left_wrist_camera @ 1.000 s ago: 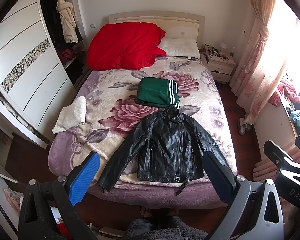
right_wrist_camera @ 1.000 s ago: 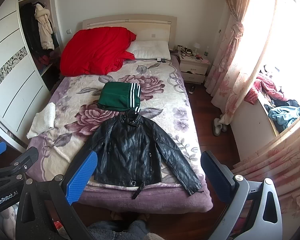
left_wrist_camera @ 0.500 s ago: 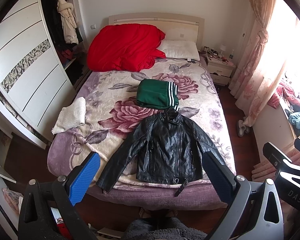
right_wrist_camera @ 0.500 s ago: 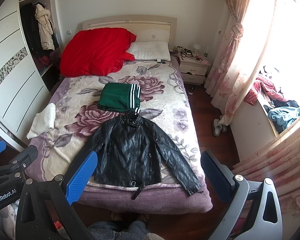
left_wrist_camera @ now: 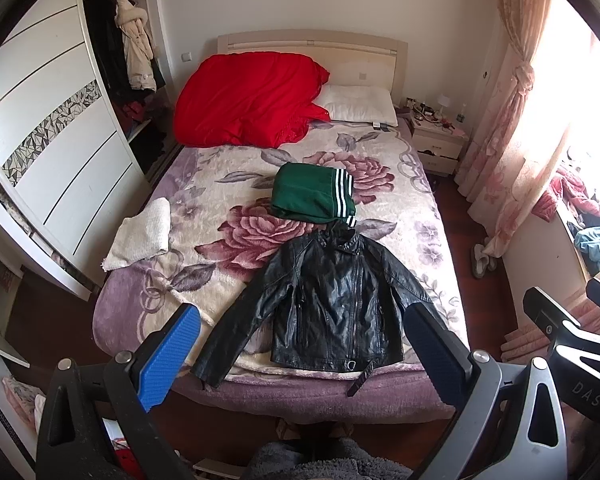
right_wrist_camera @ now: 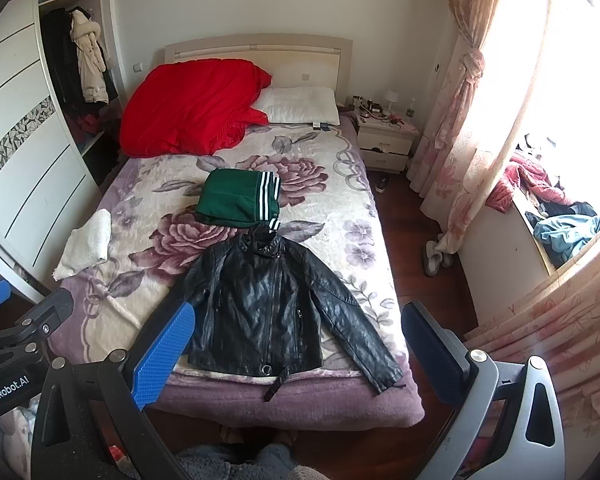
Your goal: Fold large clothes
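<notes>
A black leather jacket (left_wrist_camera: pixel 332 300) lies face up at the foot of the bed, sleeves spread, its belt strap hanging over the edge; the right wrist view shows the same jacket (right_wrist_camera: pixel 268 304). Just beyond its collar sits a folded green garment with white stripes (left_wrist_camera: pixel 312 196) (right_wrist_camera: pixel 240 198). My left gripper (left_wrist_camera: pixel 300 356) is held high in front of the bed foot, open and empty. My right gripper (right_wrist_camera: pixel 296 352) is likewise open and empty, well short of the jacket.
The bed has a floral blanket (left_wrist_camera: pixel 220 184), a red duvet (left_wrist_camera: pixel 248 100) and a pillow (left_wrist_camera: pixel 360 106) at its head. A folded white towel (left_wrist_camera: pixel 140 236) lies at its left edge. A wardrobe (left_wrist_camera: pixel 52 160) stands left; a nightstand (left_wrist_camera: pixel 438 142) and curtains (left_wrist_camera: pixel 508 128) right.
Both views have drifted back and up very slightly, so the bed sits a little higher in frame. Neither gripper's opening has changed. The clothes have not moved.
</notes>
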Available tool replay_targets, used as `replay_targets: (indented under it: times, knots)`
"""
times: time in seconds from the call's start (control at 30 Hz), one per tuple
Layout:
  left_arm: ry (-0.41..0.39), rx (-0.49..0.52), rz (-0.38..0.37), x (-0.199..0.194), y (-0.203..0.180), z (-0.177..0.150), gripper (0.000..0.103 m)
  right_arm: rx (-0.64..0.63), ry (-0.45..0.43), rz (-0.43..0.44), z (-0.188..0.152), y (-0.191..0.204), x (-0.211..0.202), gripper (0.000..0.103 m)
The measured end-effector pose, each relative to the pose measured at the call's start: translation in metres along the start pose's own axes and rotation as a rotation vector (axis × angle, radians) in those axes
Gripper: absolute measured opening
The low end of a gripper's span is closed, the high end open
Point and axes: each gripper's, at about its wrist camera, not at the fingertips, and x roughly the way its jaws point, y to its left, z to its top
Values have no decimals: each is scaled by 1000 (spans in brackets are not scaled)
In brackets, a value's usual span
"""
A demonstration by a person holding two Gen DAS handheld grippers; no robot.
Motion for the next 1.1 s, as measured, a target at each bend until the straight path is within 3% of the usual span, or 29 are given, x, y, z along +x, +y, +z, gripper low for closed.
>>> replay_targets:
  times: [0.37,0.47,0.6,0.77,0.9,1.1]
  knots:
    - [18,17,-10,15,4,0,103,49,-1,9,-4,4,5,103]
    - [1,21,13,36,9,-1,103,131,15,34,-16,-7,29,103]
    - [-21,16,42,76,26,-13,103,268,93,4,-39,-37,90,103]
    - [16,83,114,167,31,-30,103,541,266,-65,-108,-100,197,103]
    - [126,121,179,256,25,-52,103,739,379,-109,-188,-154,280,103]
    - [275,95,197,357,10,-92,103,1002,493,-190,-313,-236,392,103]
